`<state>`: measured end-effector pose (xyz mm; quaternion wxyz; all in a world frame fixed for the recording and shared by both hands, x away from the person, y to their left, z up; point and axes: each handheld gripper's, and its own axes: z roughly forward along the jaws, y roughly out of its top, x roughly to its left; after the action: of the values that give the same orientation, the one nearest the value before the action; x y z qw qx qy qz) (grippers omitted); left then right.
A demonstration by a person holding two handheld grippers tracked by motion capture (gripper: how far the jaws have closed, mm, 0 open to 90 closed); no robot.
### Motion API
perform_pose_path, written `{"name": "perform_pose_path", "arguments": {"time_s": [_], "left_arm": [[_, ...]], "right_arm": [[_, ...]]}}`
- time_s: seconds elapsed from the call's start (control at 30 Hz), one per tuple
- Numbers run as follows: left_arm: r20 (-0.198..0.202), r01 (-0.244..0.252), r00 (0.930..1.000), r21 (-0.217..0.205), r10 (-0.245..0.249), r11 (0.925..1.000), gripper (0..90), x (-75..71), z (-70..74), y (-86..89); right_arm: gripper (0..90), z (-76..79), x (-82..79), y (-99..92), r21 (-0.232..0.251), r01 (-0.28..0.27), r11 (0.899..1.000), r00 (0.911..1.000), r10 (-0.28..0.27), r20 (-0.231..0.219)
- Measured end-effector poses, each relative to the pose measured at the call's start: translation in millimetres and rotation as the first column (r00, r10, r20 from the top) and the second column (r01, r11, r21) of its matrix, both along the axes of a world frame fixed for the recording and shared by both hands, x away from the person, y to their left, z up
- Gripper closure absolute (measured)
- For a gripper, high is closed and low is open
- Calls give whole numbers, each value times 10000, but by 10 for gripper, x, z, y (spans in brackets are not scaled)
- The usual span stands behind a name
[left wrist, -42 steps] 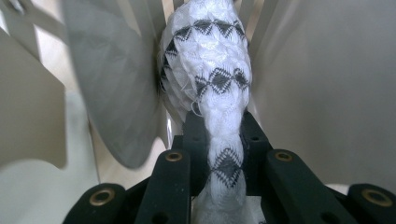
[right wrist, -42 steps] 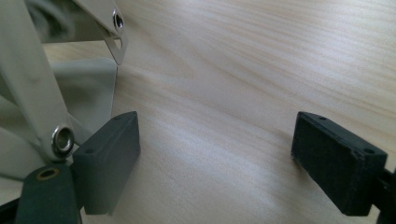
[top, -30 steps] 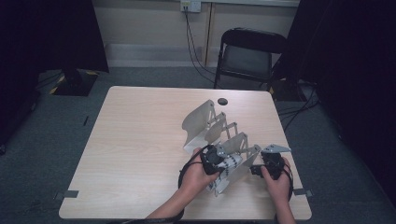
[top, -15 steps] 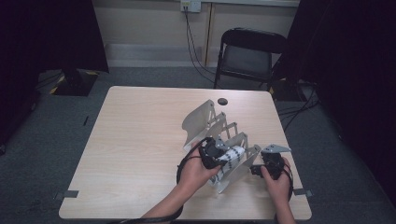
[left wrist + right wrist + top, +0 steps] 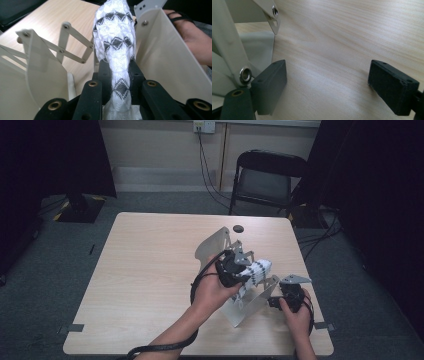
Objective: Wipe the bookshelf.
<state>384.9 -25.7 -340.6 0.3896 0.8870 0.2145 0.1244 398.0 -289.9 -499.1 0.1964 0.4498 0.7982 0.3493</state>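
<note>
Left gripper [image 5: 117, 82] clamps sock [image 5: 115, 42] between rack [image 5: 172, 57] plates; right gripper [image 5: 327, 82] wide, bare table [image 5: 342, 37] between jaws

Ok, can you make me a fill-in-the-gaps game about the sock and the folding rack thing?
1. The left gripper is shut on a white and ____ patterned sock.
2. The right gripper has its jaws ____, with nothing between them.
3. The accordion rack stands on a ____ table.
4. Behind the table stands a folding ____.

Missing words: grey; open; wooden; chair
</note>
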Motion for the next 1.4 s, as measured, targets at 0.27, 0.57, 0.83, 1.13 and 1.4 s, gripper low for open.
{"name": "perform_pose_path", "arguments": {"time_s": [0.27, 0.57, 0.83, 1.13, 1.4], "left_arm": [[176, -88, 9998, 42, 88, 10000, 774, 27, 108, 4], [-386, -24, 9992, 406, 39, 9992, 775, 48, -193, -32], [-721, 16, 9974, 751, 38, 9972, 776, 47, -420, -73], [-1187, -167, 9925, 1024, 289, 9946, 776, 40, -710, -40], [-1507, -296, 9875, 1118, 464, 9933, 776, 22, -903, 5]], "right_arm": [[150, 0, 1, 0, 0, -2, 10000, 10000, 2, -3], [150, 1, 1, 0, 2, 0, 10000, 10000, 0, -9], [150, 0, 1, 1, 4, 2, 10000, 10000, -2, -11], [150, 1, 1, 1, 4, 2, 10000, 10000, -2, -11], [150, 0, 1, 1, 5, 2, 10000, 10000, -2, -10]]}}
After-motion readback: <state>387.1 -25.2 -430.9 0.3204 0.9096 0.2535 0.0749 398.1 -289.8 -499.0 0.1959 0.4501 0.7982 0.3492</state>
